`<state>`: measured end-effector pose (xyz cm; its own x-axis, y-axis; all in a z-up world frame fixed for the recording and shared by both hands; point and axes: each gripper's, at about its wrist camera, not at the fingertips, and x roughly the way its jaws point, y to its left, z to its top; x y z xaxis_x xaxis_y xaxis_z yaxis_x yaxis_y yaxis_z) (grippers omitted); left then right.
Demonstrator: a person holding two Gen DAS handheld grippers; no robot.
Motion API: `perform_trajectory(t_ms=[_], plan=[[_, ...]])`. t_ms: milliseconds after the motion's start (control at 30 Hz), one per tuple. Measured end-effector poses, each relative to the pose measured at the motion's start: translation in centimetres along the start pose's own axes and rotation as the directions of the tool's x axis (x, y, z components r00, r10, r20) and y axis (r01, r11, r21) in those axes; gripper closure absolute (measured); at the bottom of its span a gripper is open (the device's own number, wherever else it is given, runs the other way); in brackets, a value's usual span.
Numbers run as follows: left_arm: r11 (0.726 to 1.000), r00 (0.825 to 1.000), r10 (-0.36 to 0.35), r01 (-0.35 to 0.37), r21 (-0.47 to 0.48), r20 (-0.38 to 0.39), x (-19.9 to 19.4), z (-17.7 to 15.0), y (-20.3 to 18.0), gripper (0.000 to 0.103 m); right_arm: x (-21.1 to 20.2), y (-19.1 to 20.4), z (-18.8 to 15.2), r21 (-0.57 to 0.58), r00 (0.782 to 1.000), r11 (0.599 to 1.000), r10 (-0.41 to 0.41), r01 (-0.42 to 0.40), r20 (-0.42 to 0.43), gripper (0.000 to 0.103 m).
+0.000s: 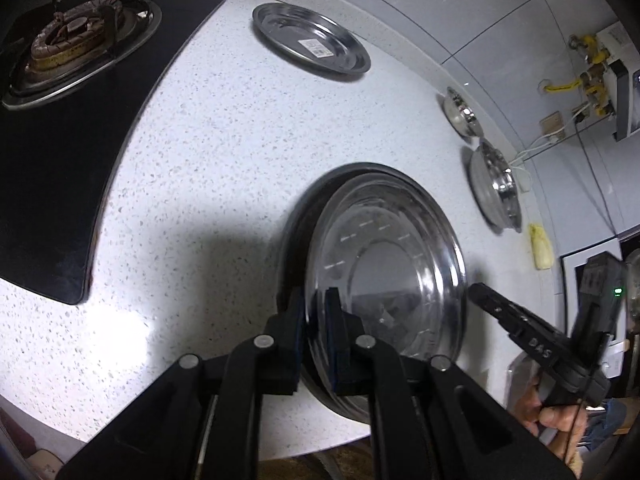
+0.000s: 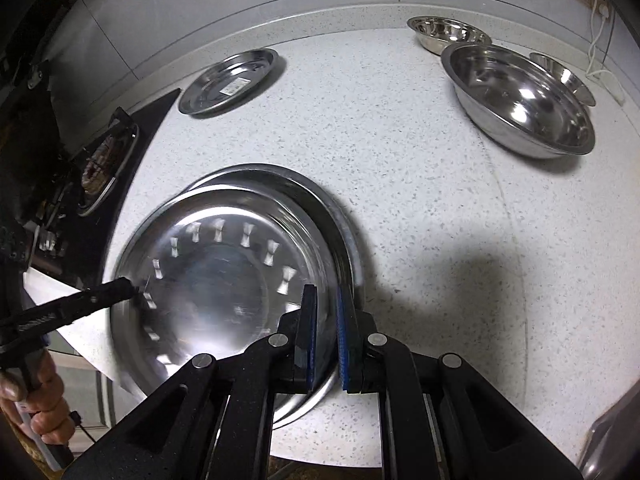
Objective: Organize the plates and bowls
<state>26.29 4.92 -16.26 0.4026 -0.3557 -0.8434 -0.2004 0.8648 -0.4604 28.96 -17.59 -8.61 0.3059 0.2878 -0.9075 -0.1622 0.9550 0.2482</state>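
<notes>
A large steel plate (image 1: 384, 264) (image 2: 216, 272) is held just above a second large plate (image 1: 308, 216) (image 2: 340, 216) lying on the white speckled counter. My left gripper (image 1: 316, 332) is shut on the upper plate's near rim. My right gripper (image 2: 326, 340) is shut on the opposite rim; it shows in the left wrist view (image 1: 532, 340) at the right. A smaller steel plate (image 1: 312, 38) (image 2: 228, 80) with a sticker lies near the back wall. A big steel bowl (image 2: 520, 100) (image 1: 496, 188) and a smaller bowl (image 2: 444, 32) (image 1: 462, 112) stand at the back right.
A black gas hob (image 1: 76, 92) (image 2: 104, 160) with a burner takes up the counter's left end. A third small bowl (image 2: 564, 76) sits behind the big bowl. A yellowish cloth (image 1: 540, 248) lies near the wall. Gas pipes and sockets (image 1: 588, 76) are on the tiled wall.
</notes>
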Motion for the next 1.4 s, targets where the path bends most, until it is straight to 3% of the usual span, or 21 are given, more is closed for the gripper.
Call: perform_trajectory(t_ms=[167,300,500,567,633,733,833,900,1000,1200,1400], plan=[[1.000,1.000,0.004,-0.004,0.004,0.004,0.2,-0.1,0.1,0.095,-0.1,0.2,0.1,-0.016,1.000,1.000,-0.009,0.009,0.008,0.094],[0.999,0.998,0.034,-0.036,0.029,0.060,-0.8,0.0,-0.3,0.092,-0.7,-0.1,0.1,-0.012,1.000,1.000,-0.016,0.016,0.019,0.094],[0.999,0.993,0.020,-0.024,0.034,0.114,-2.6,0.5,-0.6,0.090,-1.5,-1.0,0.2,0.009,1.000,1.000,0.007,-0.007,0.026,0.094],[0.999,0.992,0.011,-0.016,0.038,0.128,-3.2,0.6,-0.7,0.069,-1.6,-1.4,0.2,0.012,1.000,1.000,0.017,-0.018,0.025,0.094],[0.999,0.989,0.010,-0.016,0.037,0.145,-3.9,0.9,-0.8,0.065,-1.6,-1.7,0.1,0.015,0.999,1.000,0.017,-0.017,0.028,0.094],[1.000,0.989,0.001,-0.004,0.025,0.149,-4.7,1.4,-0.6,0.060,-1.8,-2.2,0.2,0.015,0.999,1.000,0.024,-0.025,0.034,0.087],[1.000,0.990,0.006,-0.006,0.000,0.143,-5.0,2.2,-0.1,0.060,-2.1,-2.6,0.3,0.017,0.998,1.000,0.026,-0.026,0.051,0.069],[1.000,0.990,0.016,-0.013,-0.019,0.137,-5.0,2.9,0.3,0.059,-2.3,-2.7,0.7,0.022,0.998,0.999,0.033,-0.034,0.061,0.058],[0.998,0.990,0.039,-0.033,-0.047,0.137,-4.9,4.4,0.9,0.059,-2.4,-2.6,1.8,0.013,0.996,0.999,0.049,-0.050,0.075,0.051],[0.993,0.992,0.051,-0.038,-0.109,0.116,-3.8,8.6,2.1,0.059,-2.0,-1.6,5.5,-0.015,0.994,0.997,0.073,-0.072,0.082,0.050],[0.983,0.995,0.030,-0.012,-0.185,0.095,-1.3,15.0,3.5,0.059,0.4,0.2,12.0,-0.032,0.987,0.989,0.145,-0.143,0.072,0.048]])
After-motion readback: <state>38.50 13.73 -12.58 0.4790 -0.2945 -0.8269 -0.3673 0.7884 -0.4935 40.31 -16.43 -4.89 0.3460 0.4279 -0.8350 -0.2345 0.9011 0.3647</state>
